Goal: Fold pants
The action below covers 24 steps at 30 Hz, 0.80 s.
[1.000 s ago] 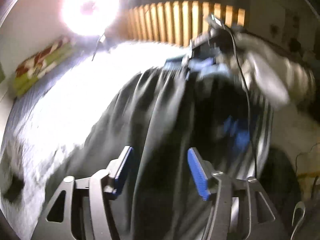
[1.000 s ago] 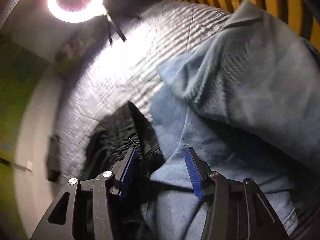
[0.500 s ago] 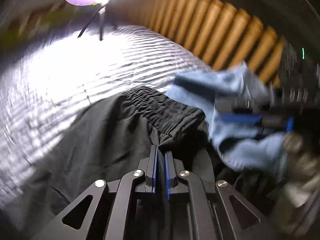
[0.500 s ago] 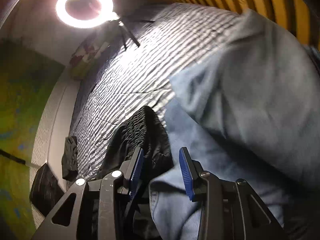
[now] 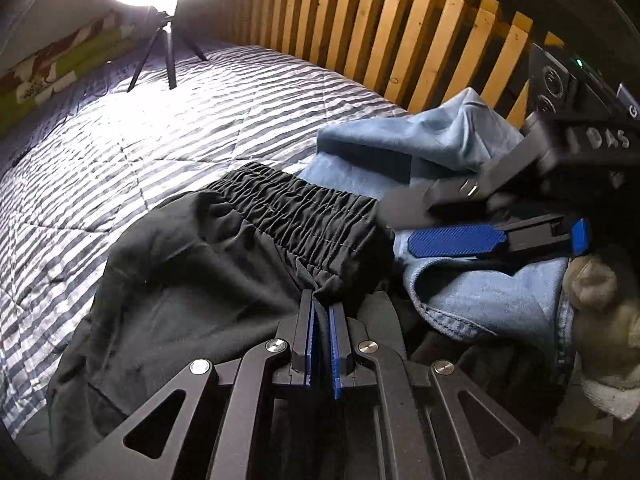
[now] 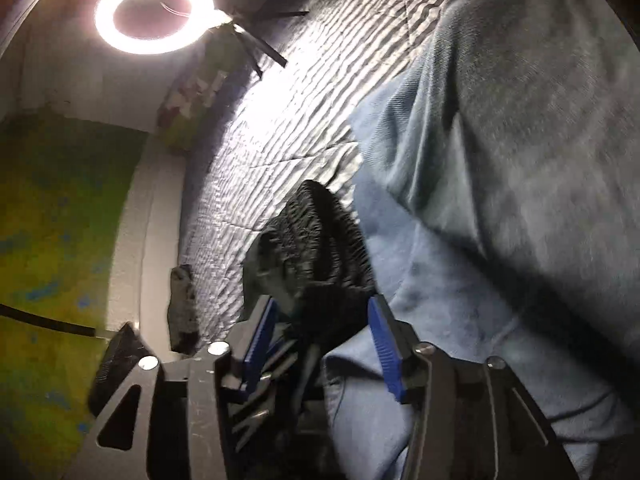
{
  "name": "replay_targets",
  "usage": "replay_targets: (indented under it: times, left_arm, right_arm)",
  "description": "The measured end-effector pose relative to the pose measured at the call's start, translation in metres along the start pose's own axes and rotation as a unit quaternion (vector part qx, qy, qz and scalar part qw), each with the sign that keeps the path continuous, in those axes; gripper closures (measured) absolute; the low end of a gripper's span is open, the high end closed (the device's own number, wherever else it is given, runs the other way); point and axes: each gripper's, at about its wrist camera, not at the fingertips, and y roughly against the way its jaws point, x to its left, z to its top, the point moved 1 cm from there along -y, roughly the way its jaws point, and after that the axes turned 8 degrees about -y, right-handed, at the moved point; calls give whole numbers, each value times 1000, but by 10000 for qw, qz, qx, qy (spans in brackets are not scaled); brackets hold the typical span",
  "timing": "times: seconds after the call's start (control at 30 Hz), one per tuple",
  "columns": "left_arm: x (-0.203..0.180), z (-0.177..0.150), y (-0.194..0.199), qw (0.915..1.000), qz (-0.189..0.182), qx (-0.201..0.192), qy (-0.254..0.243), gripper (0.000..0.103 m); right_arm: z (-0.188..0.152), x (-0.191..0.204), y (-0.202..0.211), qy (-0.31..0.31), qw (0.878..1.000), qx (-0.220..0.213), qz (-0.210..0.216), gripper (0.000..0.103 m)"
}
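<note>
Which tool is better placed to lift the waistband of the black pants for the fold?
Probably the left. The left tool is shut on the black pants just below the waistband. The right tool is opening, with black fabric between its pads and the blue jeans beside it.

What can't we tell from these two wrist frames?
- Left wrist view: the black pants run under the left gripper, shut on the waistband; legs are cut off by the frame edge.
- Same view: the right gripper has one finger blurred.
- Right wrist view: blur and dark hide whether the opening right gripper touches pants or the blue jeans.
</note>
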Motion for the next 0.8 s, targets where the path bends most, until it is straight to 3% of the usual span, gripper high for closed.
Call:
replay_targets:
  times: [0.33, 0.4, 0.43, 0.47, 0.53, 0.63, 0.7, 0.8]
  left_arm:
    - [0, -2, -4, 10000, -50, 8, 43, 98]
    - [3, -5, 9, 9999, -129, 21, 59, 87]
    - [7, -12, 23, 9998, -150, 20, 101, 73]
    - [12, -19, 40, 9999, -74, -42, 148, 67]
    - [27, -46, 90, 9987, 164, -400, 266, 60]
    - [63, -107, 172, 9921, 937, -621, 555, 56]
    - [90, -154, 214, 9841, 1492, -455, 853, 56]
    - [125, -221, 255, 9685, 1916, -54, 1589, 56]
  right_arm:
    - [7, 12, -52, 92, 9959, 133, -885, 55]
    - [4, 11, -49, 110, 9970, 44, -767, 74]
    - [2, 9, -44, 95, 9978, -20, -655, 76]
    - [1, 8, -40, 76, 9982, -107, -580, 81]
    - [-3, 11, -29, 97, 9987, -299, -396, 83]
    - [-10, 38, -8, 440, 9964, -670, -278, 84]
    - [-20, 67, 11, 913, 9911, -936, -232, 84]
    - [-41, 106, 44, 1501, 9798, -1322, -2, 84]
